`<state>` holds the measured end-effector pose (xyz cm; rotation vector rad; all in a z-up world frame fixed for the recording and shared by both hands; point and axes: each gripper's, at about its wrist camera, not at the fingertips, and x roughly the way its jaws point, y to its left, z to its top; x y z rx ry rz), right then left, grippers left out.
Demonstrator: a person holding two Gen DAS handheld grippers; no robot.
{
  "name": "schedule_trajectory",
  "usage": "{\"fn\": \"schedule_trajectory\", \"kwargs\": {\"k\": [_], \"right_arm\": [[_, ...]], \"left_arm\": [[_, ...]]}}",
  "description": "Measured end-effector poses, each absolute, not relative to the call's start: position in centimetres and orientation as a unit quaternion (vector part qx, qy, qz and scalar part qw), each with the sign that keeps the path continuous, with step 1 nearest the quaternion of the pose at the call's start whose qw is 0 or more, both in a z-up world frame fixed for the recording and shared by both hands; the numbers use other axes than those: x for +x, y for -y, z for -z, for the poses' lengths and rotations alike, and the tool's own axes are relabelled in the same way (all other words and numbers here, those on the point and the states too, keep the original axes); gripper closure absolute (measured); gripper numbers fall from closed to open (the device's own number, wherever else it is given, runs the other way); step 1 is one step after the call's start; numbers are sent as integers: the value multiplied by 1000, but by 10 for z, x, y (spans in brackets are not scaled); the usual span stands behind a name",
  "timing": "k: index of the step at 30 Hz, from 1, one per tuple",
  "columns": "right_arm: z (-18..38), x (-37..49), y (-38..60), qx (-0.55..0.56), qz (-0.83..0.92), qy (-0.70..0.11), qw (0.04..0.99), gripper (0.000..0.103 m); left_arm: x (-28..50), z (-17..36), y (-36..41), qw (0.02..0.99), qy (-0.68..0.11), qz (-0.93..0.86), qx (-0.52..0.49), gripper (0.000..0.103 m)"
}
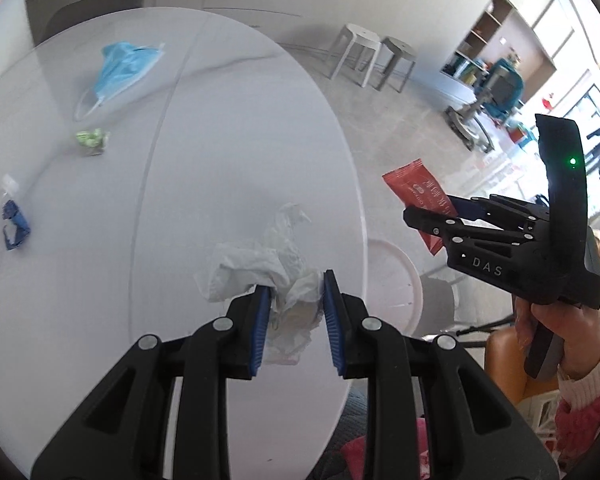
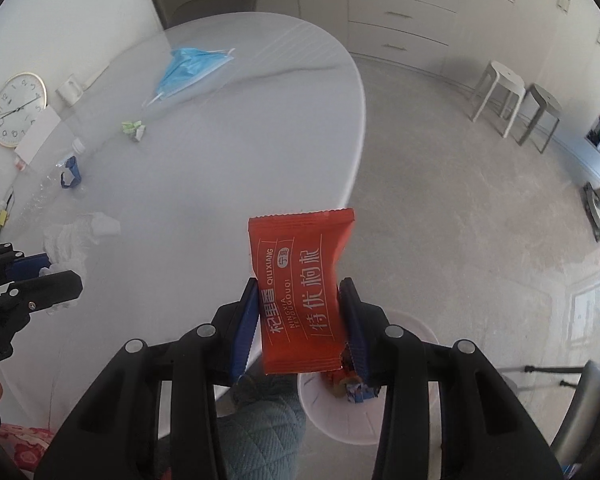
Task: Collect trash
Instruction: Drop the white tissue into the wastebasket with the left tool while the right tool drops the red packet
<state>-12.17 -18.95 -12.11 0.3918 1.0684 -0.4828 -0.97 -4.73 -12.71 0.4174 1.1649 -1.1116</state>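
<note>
**Both tools loaded above the worktop's edge**

Each tool tilts steeply downward. The left tool (image 1: 294,316) is clenched on a crumpled white tissue (image 1: 260,272), which bunches up ahead of its blue pads. To its right a hand (image 1: 556,328) in a pink knitted sleeve holds the right tool (image 2: 300,320), which pinches a red snack packet (image 2: 300,292) upright by its two long sides. The packet is flat and glossy with crimped ends; it reads "QILIXIANG" and "NINGXIA TEYOUGOUQI" beside white Chinese characters. The right tool's black body is marked "DAS". Beneath the packet stands a white bin (image 2: 428,336) with wrappers inside. Farther ahead on the worktop (image 1: 220,140) lie a blue face mask (image 1: 120,68), a green scrap (image 1: 92,142) and a clear bottle with a blue label (image 1: 14,224).
</note>
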Motion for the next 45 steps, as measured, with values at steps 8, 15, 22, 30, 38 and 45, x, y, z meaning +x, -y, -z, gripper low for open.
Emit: {"fn": "schedule_trajectory", "kwargs": {"k": [8,15,22,30,38,45], "right_arm": [[129,-211,196,234,286,-499,784,62],[142,-261,214,274,306,-488,770,62],[149,-305,237,303,299,-479,767,62],[159,-320,263,301,268,-490,773,62],[166,-298,272,277,225,-504,787,60],[182,-273,266,274,196,-519,786,53]], "left_arm": [[-83,135,89,612,-509,559,232,77],[-137,150,133,580,-506,575,278,77],[-177,182,179,561,-524,563,306,72],[-193,188,196,583,-530,536,305,44],[-180,174,178,613,-532,502,298,31],[-156,153,158,651,-528,471,274,20]]}}
